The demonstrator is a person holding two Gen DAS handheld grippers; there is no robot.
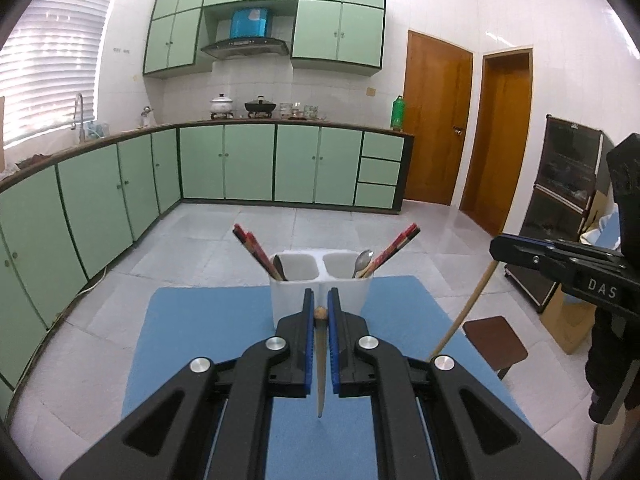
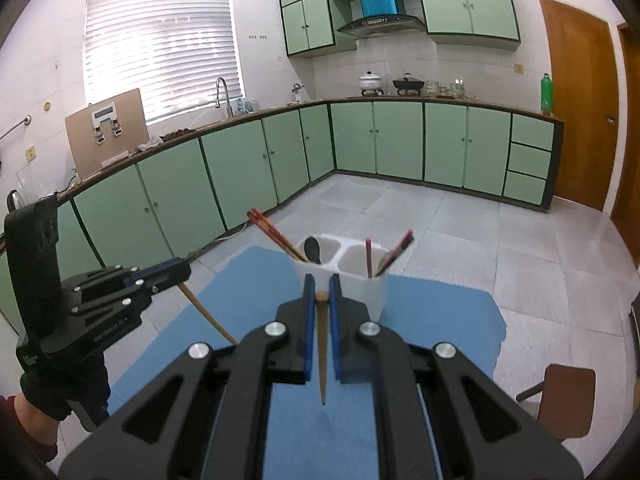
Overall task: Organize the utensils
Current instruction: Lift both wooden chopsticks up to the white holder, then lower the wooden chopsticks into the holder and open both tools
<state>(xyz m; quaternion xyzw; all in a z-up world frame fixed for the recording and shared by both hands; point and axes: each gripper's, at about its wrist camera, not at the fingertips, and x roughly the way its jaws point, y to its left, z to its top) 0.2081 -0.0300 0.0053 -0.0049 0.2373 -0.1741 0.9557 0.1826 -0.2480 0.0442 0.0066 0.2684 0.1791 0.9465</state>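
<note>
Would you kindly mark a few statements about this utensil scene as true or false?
1. Each tool, left tool and right tool, grips a wooden chopstick. True.
2. The white utensil holder has three compartments. False: two.
3. Red chopsticks stand in both compartments. True.
4. The holder stands on the bare floor. False: it stands on the blue table mat.
5. A metal spoon sits in one compartment. True.
</note>
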